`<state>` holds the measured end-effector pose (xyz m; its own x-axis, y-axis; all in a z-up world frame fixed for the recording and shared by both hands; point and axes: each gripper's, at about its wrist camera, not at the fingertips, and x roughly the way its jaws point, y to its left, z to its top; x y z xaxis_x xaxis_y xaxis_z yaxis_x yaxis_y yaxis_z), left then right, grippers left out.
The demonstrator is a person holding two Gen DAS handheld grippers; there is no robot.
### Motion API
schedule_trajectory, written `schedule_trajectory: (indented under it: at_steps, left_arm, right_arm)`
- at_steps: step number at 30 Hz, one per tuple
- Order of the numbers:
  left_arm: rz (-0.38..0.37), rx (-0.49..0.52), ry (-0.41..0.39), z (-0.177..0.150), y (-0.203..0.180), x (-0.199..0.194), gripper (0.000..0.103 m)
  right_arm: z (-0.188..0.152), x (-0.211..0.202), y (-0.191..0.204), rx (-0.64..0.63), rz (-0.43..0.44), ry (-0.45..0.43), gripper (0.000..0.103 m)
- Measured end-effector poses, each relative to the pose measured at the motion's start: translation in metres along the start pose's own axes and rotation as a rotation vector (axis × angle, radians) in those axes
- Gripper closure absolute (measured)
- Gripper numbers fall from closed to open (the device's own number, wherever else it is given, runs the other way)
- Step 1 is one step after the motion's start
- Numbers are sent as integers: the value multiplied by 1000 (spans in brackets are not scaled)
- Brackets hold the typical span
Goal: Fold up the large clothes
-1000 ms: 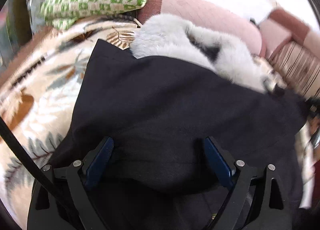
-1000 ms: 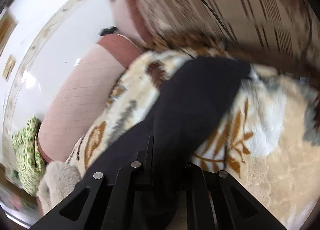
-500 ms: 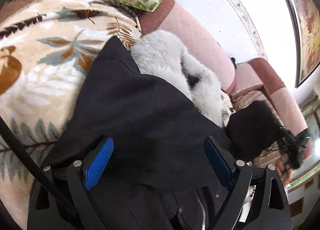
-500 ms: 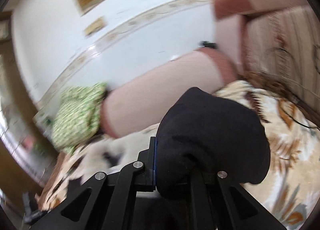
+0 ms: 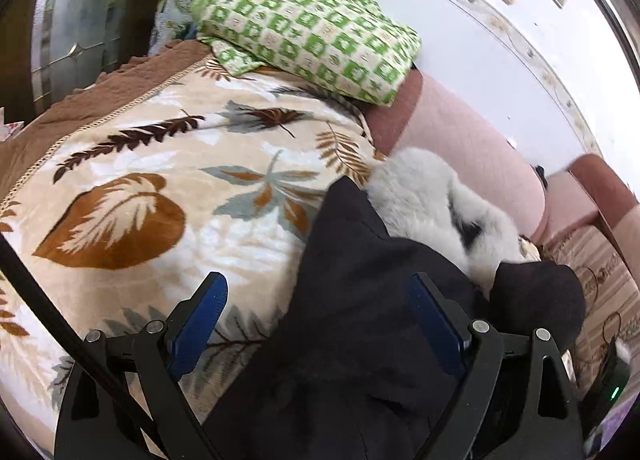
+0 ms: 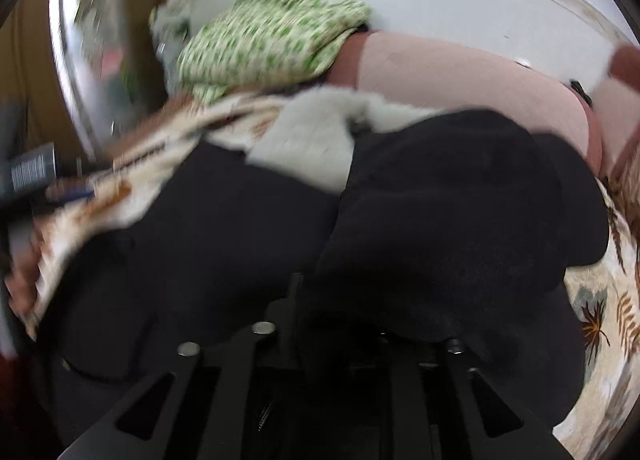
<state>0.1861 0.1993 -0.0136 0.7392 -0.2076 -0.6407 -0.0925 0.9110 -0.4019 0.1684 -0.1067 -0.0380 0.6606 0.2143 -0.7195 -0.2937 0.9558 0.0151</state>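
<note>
A large black coat (image 5: 360,300) with a grey-white fur collar (image 5: 424,196) lies on a leaf-patterned blanket (image 5: 168,188) over a sofa. My left gripper (image 5: 316,324) is open and empty, blue pads spread, hovering over the coat's left edge. My right gripper (image 6: 340,316) is shut on the coat's black sleeve (image 6: 460,220) and holds it bunched over the coat body (image 6: 224,236). The lifted sleeve also shows in the left wrist view (image 5: 536,300) at the right. The right fingertips are hidden by cloth.
A folded green-and-white checked cloth (image 5: 312,24) rests on the sofa arm at the back. The pink sofa backrest (image 5: 472,148) runs behind the coat. A striped cushion (image 5: 600,260) lies at the right. A white wall stands behind.
My right gripper has carried the sleeve from the right side across over the coat body. My left gripper has shifted left, so more blanket shows; it stays open.
</note>
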Motion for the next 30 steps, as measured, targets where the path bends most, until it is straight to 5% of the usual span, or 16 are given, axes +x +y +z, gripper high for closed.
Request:
schedule_trajectory:
  at_steps: [4, 10, 14, 22, 25, 30]
  left_arm:
    - [81, 45, -28, -1, -8, 1, 12]
    - [210, 154, -92, -7, -22, -5, 12]
    - [273, 199, -109, -10, -27, -5, 12]
    - [359, 244, -132, -13, -33, -4, 12]
    - [358, 222, -128, -11, -28, -5, 12]
    - [356, 163, -131, -4, -16, -8, 12]
  right_arm:
    - [-12, -1, 9, -31, -4, 9, 57]
    - [-13, -36, 1, 85, 78, -13, 54]
    - [-19, -82, -26, 212, 91, -104, 54]
    - [-16, -102, -108, 524, -111, -210, 54]
    - [-11, -81, -141, 631, -75, -167, 54]
    - [23, -43, -120, 613, 93, -103, 54]
